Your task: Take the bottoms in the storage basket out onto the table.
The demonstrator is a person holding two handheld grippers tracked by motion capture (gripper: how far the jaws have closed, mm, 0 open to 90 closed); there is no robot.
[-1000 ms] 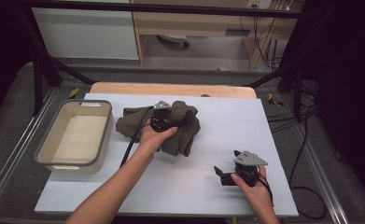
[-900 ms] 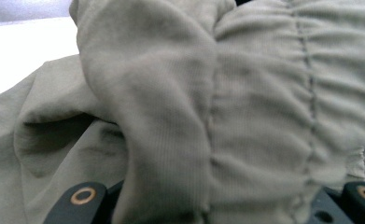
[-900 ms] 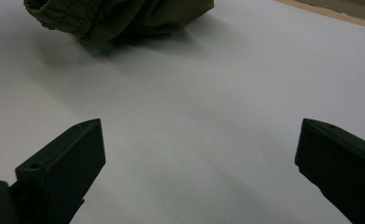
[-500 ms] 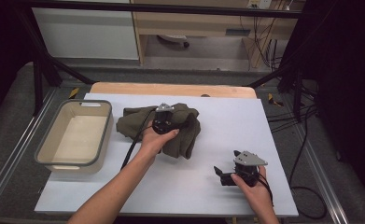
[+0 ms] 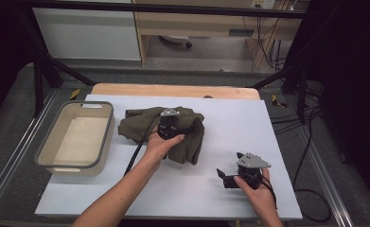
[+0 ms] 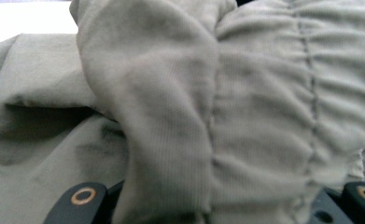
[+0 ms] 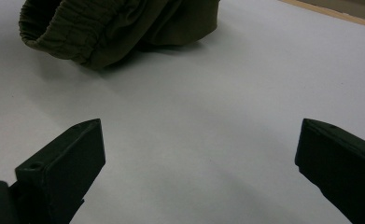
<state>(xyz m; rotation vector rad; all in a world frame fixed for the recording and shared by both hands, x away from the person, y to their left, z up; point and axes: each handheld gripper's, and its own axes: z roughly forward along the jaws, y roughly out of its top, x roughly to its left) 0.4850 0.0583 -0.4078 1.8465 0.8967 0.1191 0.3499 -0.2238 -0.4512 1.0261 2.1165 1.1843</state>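
Note:
An olive-green garment [image 5: 192, 137] lies crumpled on the middle of the white table top [image 5: 249, 123]. My left gripper [image 5: 169, 124] sits on top of it, held by a hand. In the left gripper view a thick fold of the garment [image 6: 245, 116] is bunched between the jaws and hides their tips. My right gripper [image 5: 222, 178] rests low near the front right of the table, pointing left, open with nothing between its fingers. In the right gripper view [image 7: 201, 126] the garment's elastic hem [image 7: 77, 32] lies well ahead of the jaws, not touching them.
A grey-rimmed plastic bin [image 5: 48, 142] with nothing in it stands at the table's left side. A wooden strip [image 5: 173, 90] runs along the far edge. Cables trail off the right side by a dark frame.
My left gripper has shifted slightly toward the table's far side on the garment, and the cloth's folds have been reshaped under it. The right gripper has stayed put.

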